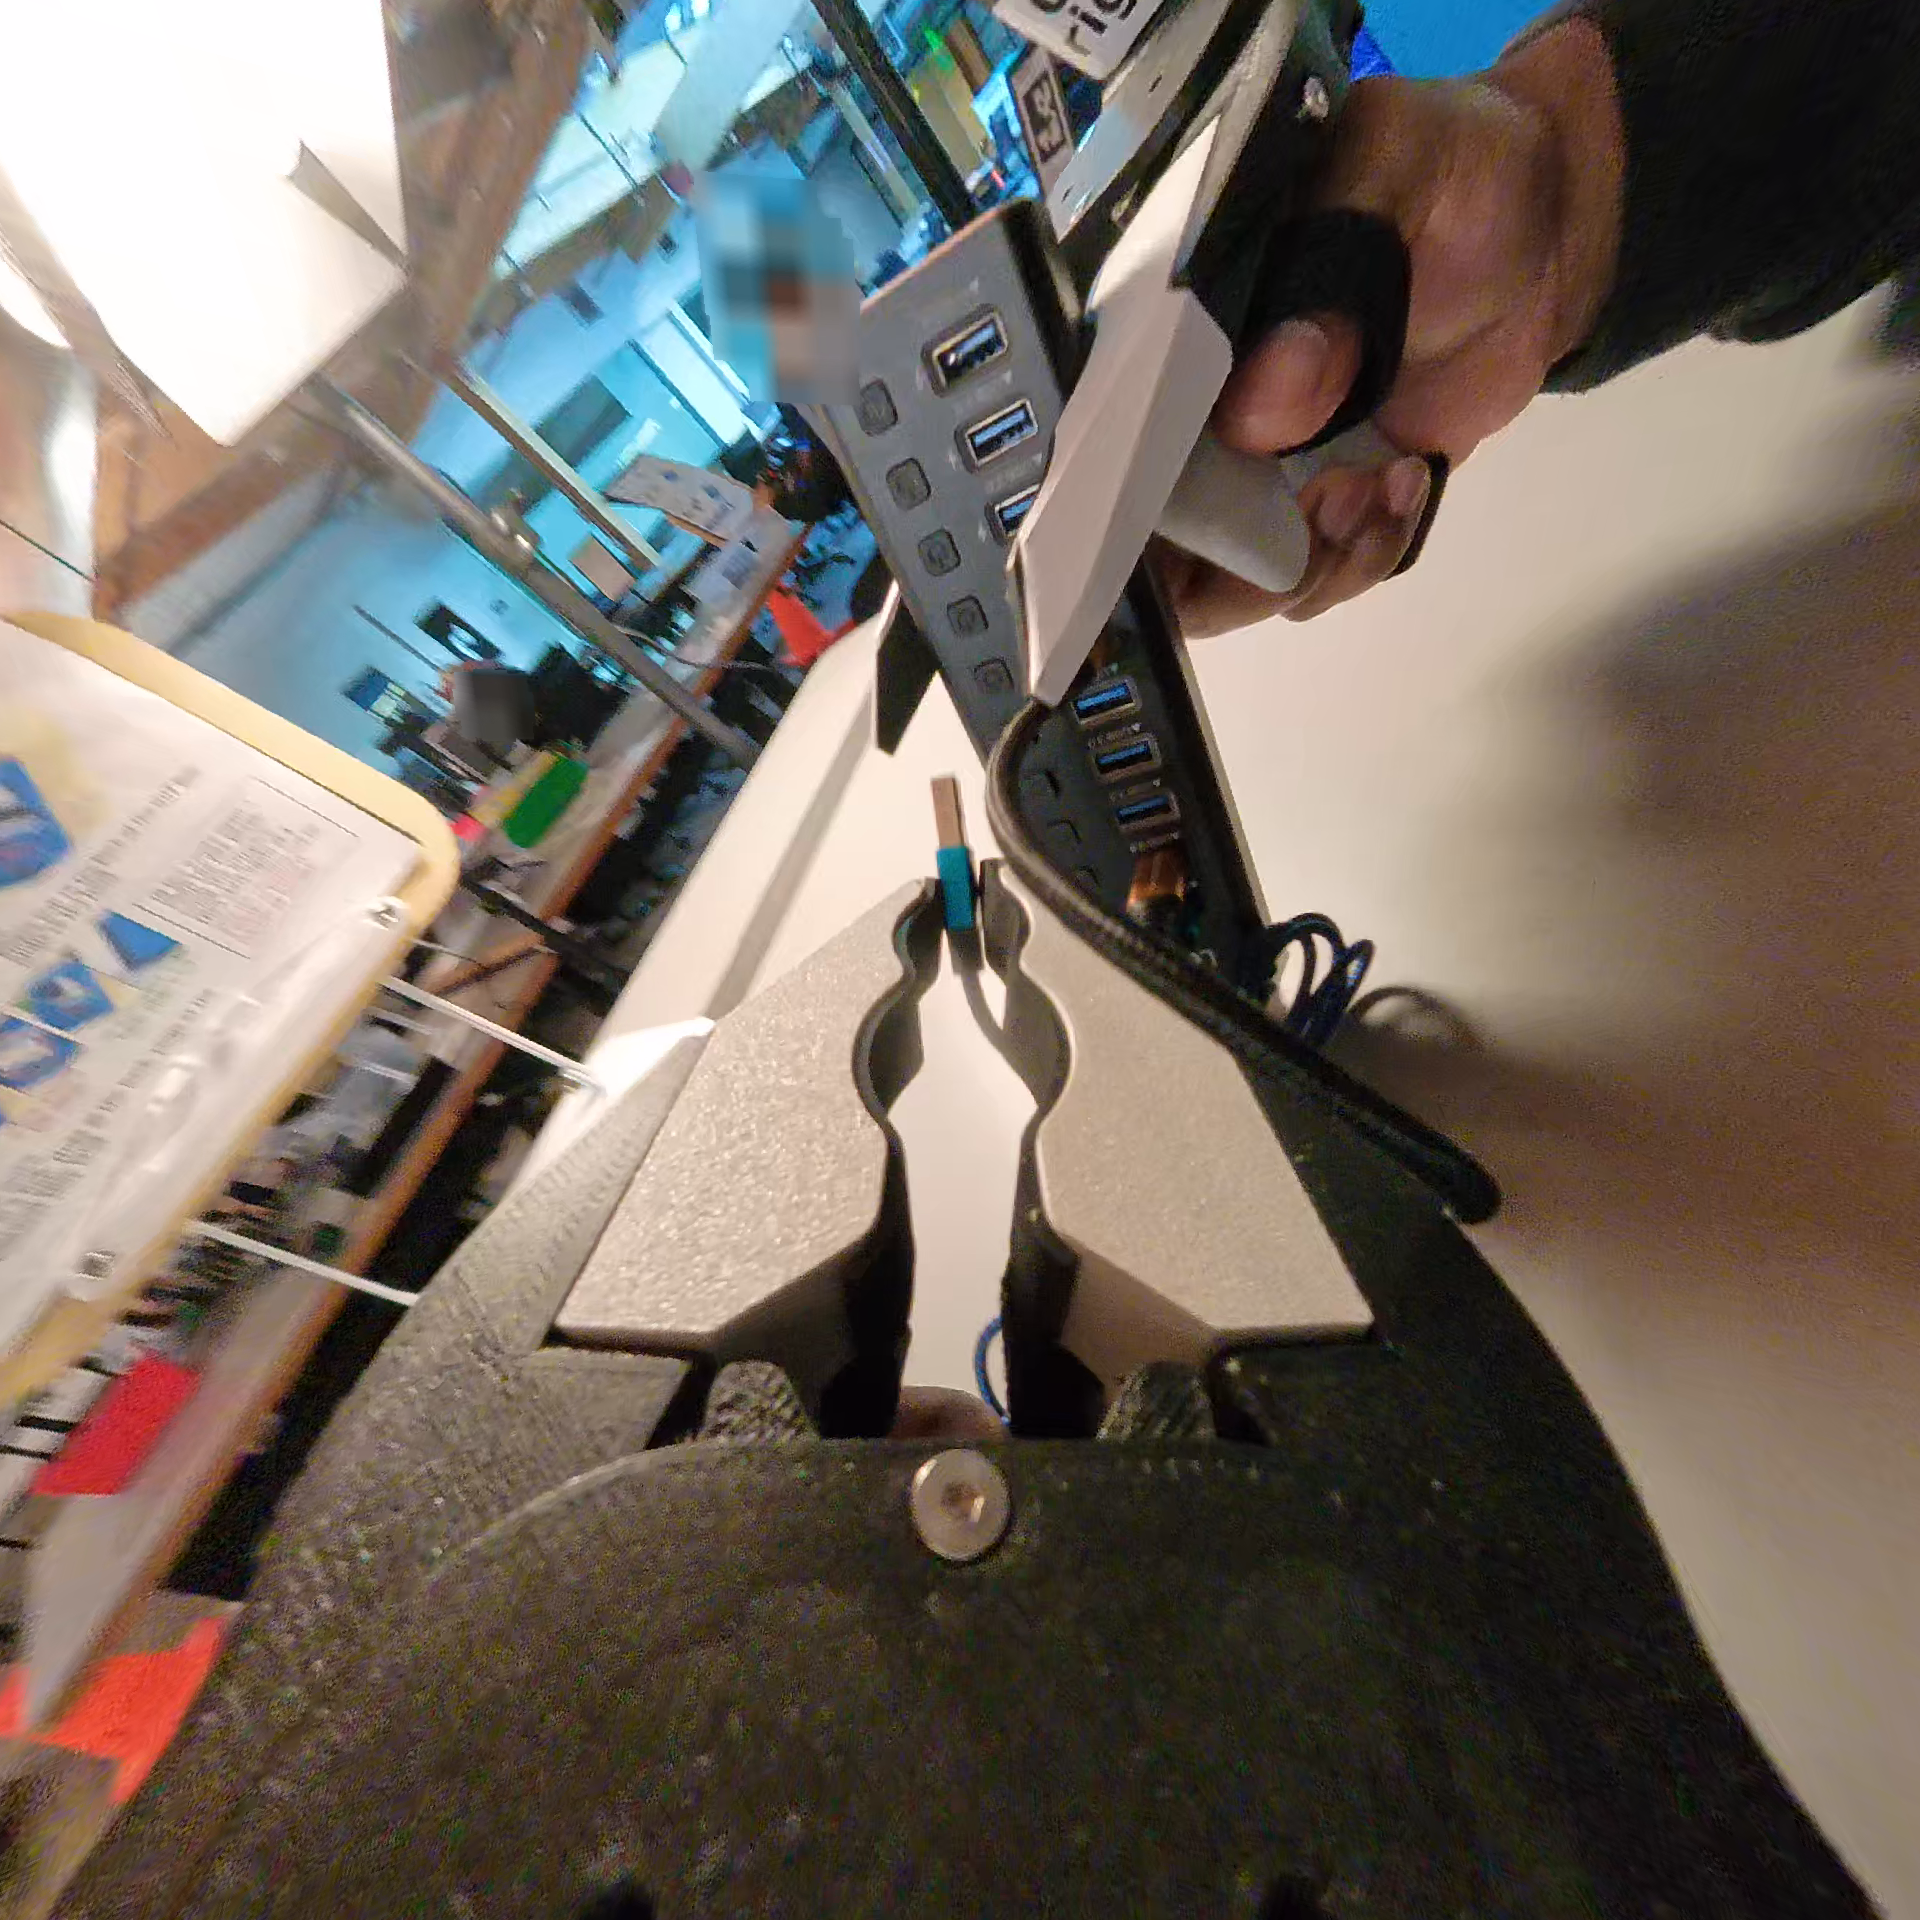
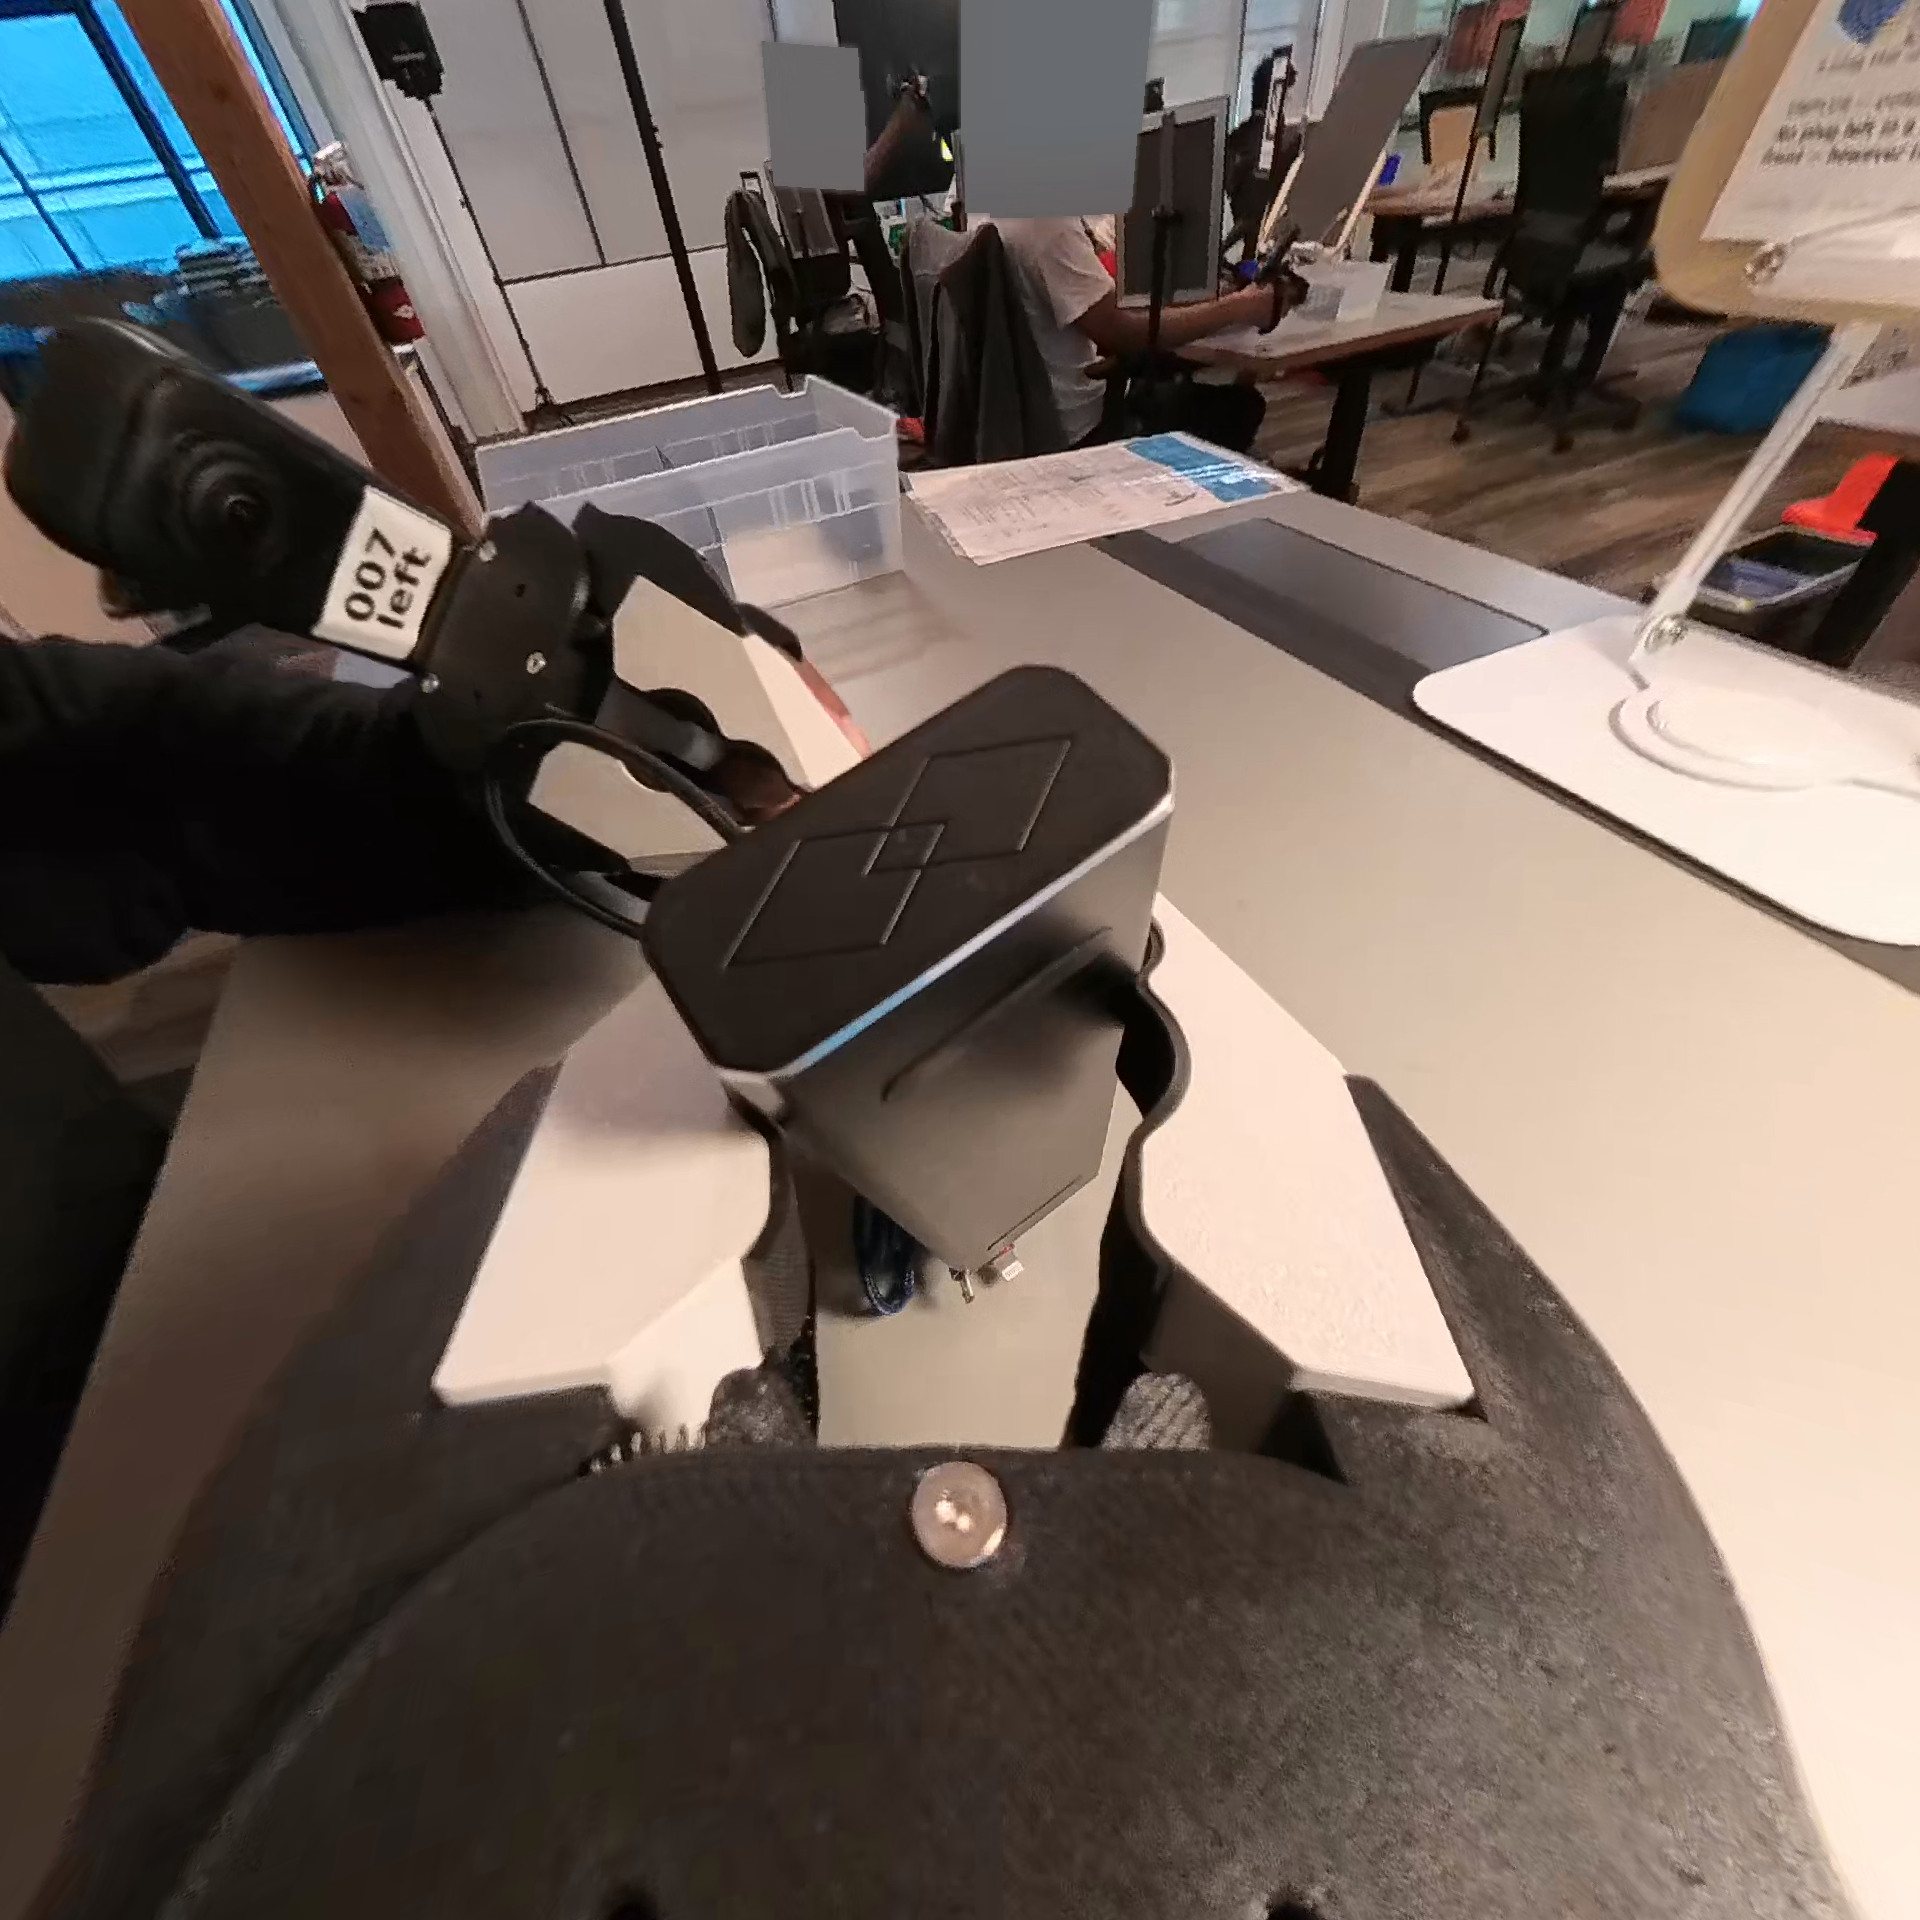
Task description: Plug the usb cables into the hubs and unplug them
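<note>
The teal-collared USB plug [image 1: 956, 883] sits pinched between the tips of the left gripper [image 1: 958, 896], metal end pointing forward at the port face of the multi-port USB hub [image 1: 971, 436], apart from it and not yet in any socket. The right gripper [image 2: 961, 1132] is closed on the hub's grey body, lifting and tilting it off the white table [image 2: 1403, 935], apparently so the ports face the incoming plug. A black braided cable [image 1: 1195, 977] already runs from the hub's lower ports. Farther back, a clear plastic bin [image 2: 727, 478] stands on the table; its contents are hard to make out.
</note>
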Demonstrator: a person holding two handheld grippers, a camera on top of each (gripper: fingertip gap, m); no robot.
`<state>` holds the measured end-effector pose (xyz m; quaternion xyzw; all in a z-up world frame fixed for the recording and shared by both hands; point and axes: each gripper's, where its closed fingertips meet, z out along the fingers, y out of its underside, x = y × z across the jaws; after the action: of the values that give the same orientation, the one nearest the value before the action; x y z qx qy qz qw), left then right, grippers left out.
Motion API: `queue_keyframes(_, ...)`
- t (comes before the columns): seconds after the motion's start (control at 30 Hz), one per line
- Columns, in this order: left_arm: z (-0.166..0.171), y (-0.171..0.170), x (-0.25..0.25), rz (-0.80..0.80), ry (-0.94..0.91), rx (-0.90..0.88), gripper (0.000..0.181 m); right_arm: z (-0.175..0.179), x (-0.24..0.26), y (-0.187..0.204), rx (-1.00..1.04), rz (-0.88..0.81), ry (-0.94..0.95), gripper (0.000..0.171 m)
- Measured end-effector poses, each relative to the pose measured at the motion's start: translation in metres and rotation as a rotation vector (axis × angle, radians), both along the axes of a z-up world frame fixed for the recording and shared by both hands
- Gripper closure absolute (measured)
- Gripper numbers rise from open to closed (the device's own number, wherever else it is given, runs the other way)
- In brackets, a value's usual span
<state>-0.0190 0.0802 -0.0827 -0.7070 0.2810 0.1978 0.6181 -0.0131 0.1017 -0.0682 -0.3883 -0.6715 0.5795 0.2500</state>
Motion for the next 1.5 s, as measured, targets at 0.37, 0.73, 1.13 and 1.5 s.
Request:
queue_keyframes(0.37,-0.018,-0.011,0.0,-0.277,-0.609,-0.262,0.144,0.001,0.003,0.011,-0.203,0.079,-0.09,0.108)
queue_keyframes(0.73,-0.01,-0.013,0.047,-0.696,-0.851,-0.669,0.143,0.005,0.005,0.003,-0.245,0.151,-0.084,0.11)
queue_keyframes(1.13,-0.024,0.001,0.067,-0.666,-0.929,-0.872,0.142,0.006,0.008,-0.003,-0.207,0.168,-0.058,0.11)
queue_keyframes(1.5,-0.03,0.004,0.073,-0.57,-0.846,-0.854,0.164,0.006,0.007,-0.002,-0.207,0.152,-0.055,0.111)
